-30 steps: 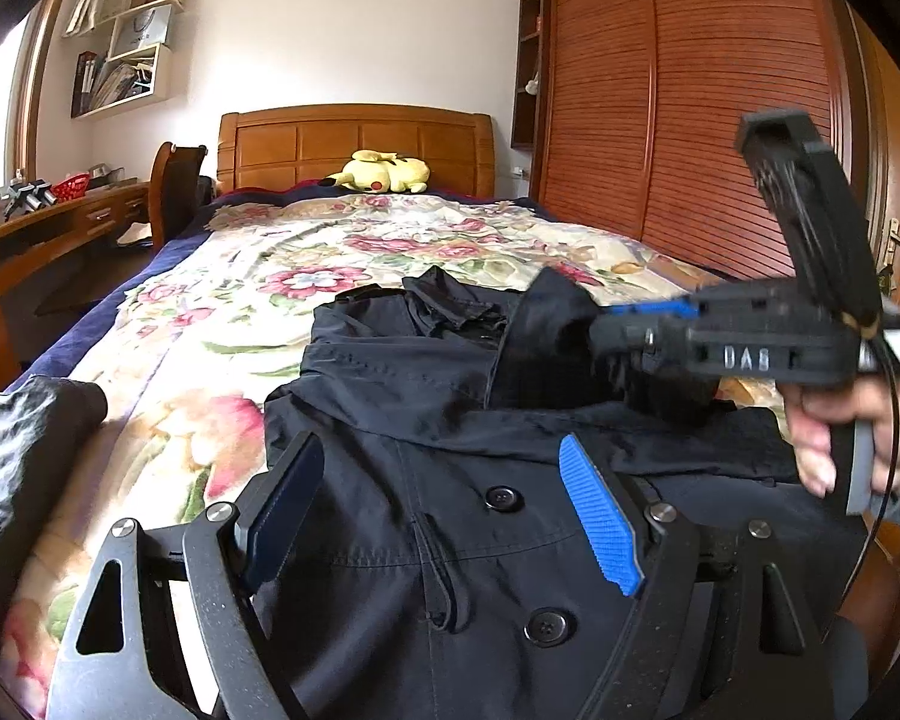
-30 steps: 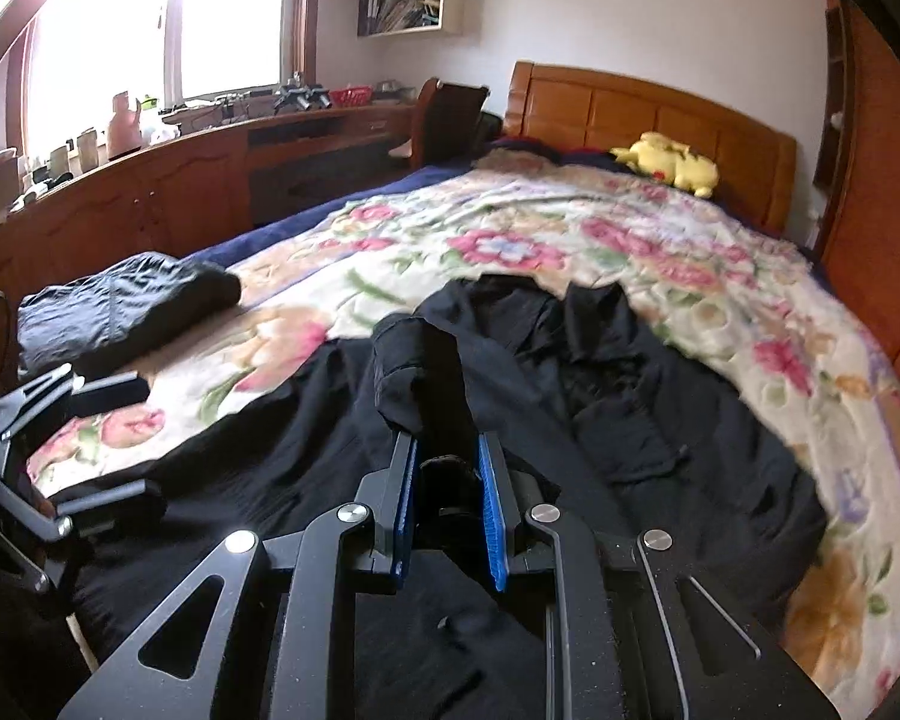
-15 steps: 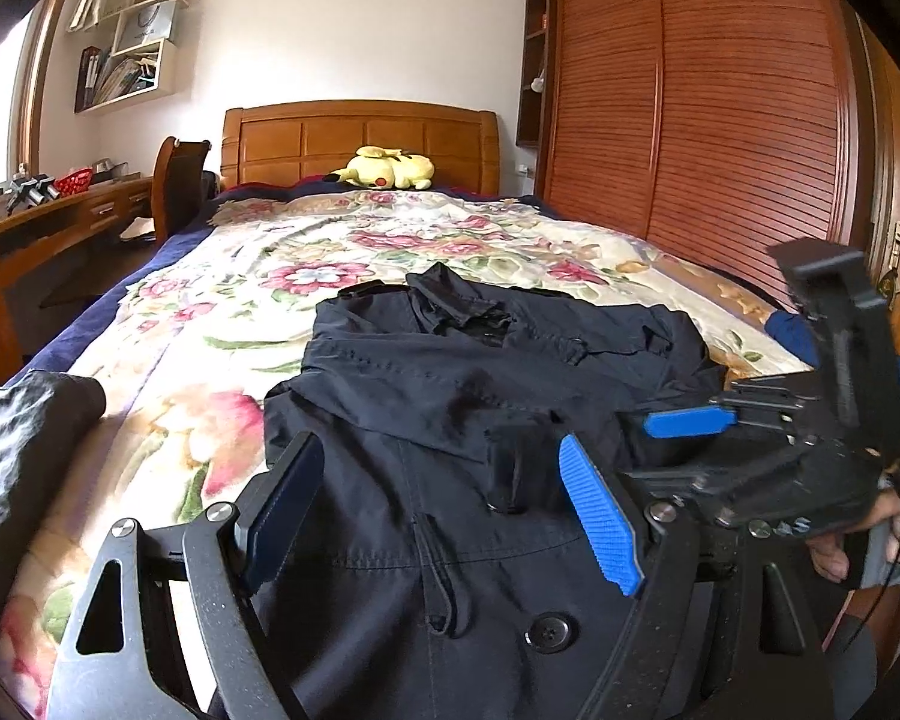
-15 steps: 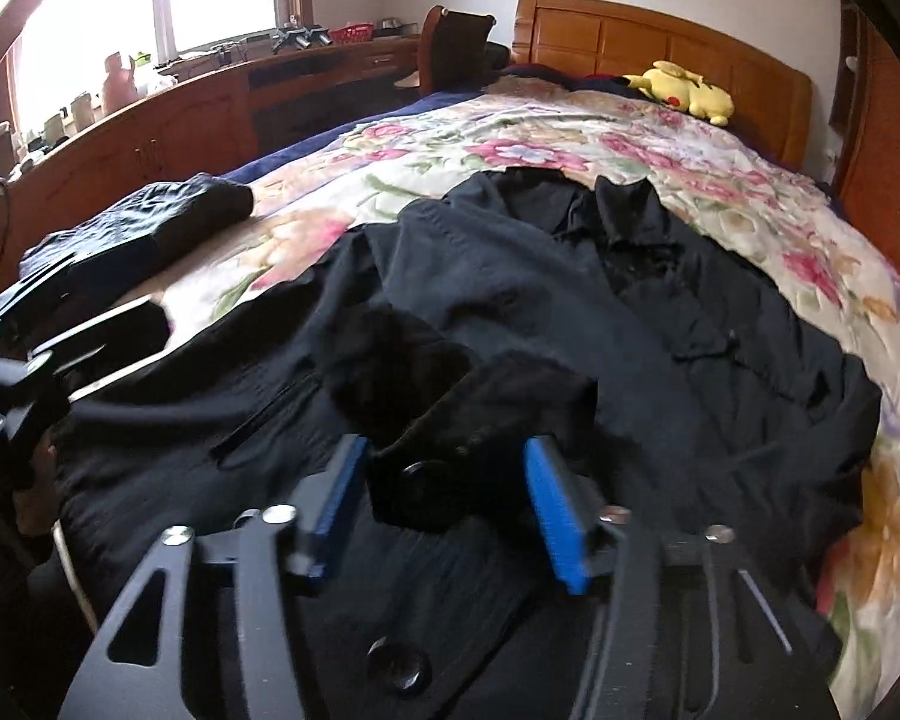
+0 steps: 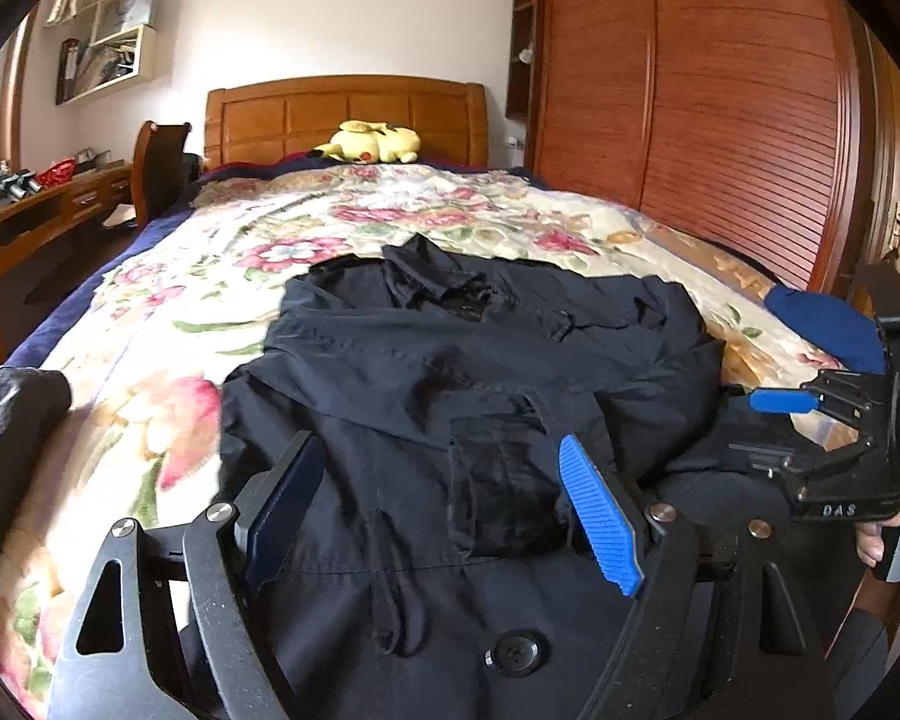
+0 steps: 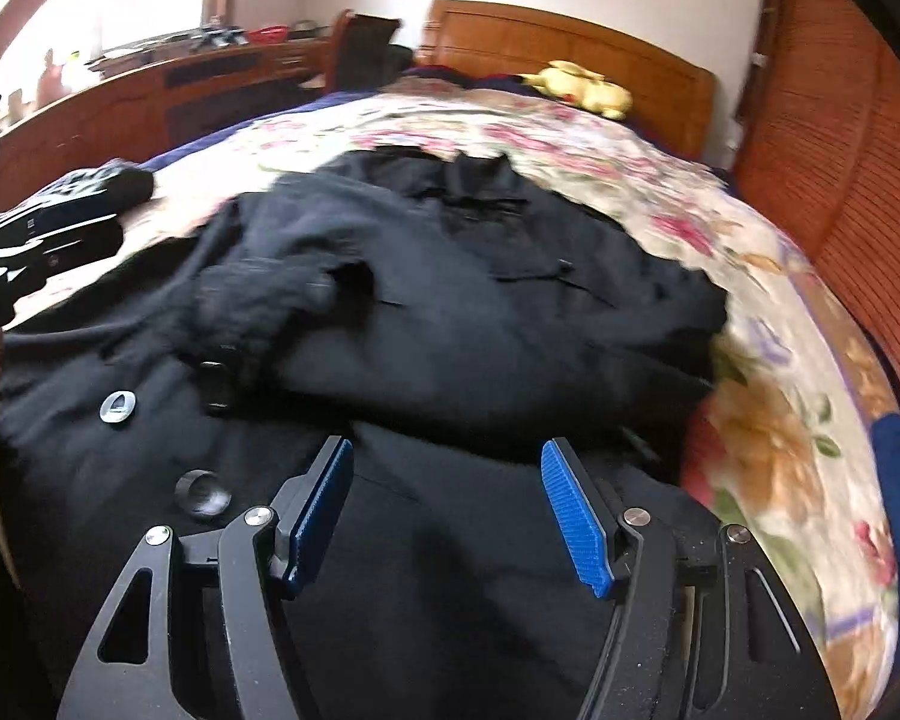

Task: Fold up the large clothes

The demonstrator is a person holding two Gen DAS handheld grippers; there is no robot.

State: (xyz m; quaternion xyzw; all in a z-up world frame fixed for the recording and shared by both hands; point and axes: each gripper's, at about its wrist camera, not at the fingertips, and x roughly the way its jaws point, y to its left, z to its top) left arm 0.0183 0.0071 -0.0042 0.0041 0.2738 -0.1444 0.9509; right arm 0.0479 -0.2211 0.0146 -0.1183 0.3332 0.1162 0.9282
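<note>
The coat (image 5: 450,396) is judged soft, heavy, probably slippery; best pinched at a hem ahead of both wide-open, empty grippers: left gripper (image 5: 450,510), right gripper (image 6: 447,510).

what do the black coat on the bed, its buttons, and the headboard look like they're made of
Black coat: seemingly a thin woven cloth, cotton or a blend, matte; it creases softly and shows stitched seams.
Buttons: probably hard plastic, dark, with a slight sheen and sewing holes.
Headboard: wood, orange-brown, panelled, with a smooth varnished look.
</note>
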